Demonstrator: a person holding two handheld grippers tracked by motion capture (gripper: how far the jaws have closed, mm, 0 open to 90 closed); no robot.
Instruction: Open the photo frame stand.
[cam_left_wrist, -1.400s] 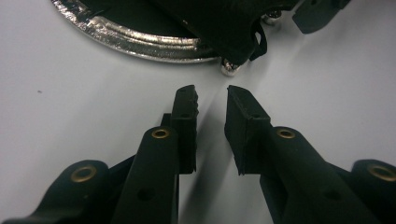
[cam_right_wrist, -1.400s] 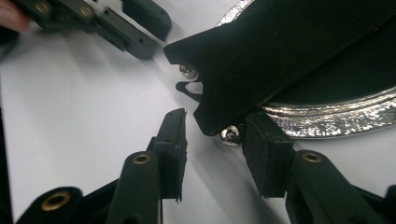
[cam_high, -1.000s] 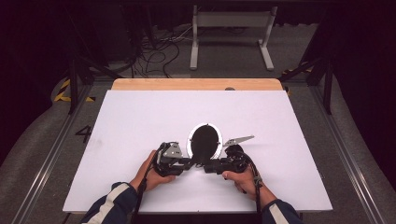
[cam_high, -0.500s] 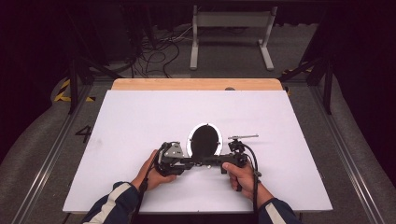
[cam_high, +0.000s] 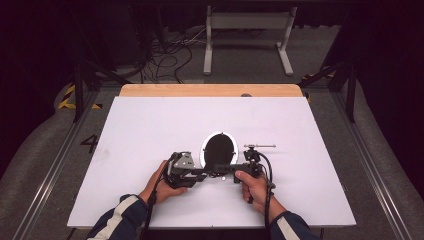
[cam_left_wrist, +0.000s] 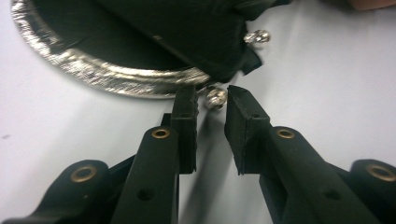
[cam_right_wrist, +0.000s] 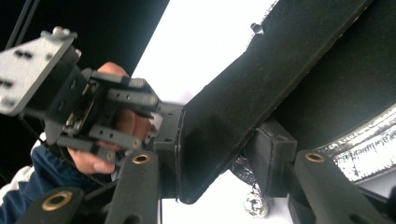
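A black oval disc with a crinkled silver rim (cam_high: 219, 149) lies on the white table (cam_high: 150, 125); its rim (cam_left_wrist: 107, 77) curves just past my left jaws. A stiff black flap (cam_right_wrist: 243, 98) juts from its near edge. My right gripper (cam_high: 226, 172) reaches in from the right, and its jaws have just been closing with the flap pinched between them. My left gripper (cam_high: 206, 172) faces it from the left, its jaws a narrow gap apart. A small silver bead (cam_left_wrist: 215, 98) sits at their tips, and a second bead (cam_left_wrist: 256, 36) lies farther off.
A wooden strip (cam_high: 210, 90) borders the table's far edge. Metal rails (cam_high: 55, 165) run along both sides. A metal stand (cam_high: 247, 35) and cables (cam_high: 165, 55) lie on the dark floor beyond. A "4" mark (cam_high: 90, 143) is at the left.
The right hand has rolled its gripper, so the grey top plate now shows edge-on and level. Its jaws have narrowed onto the flap. The left hand and the disc stay put.
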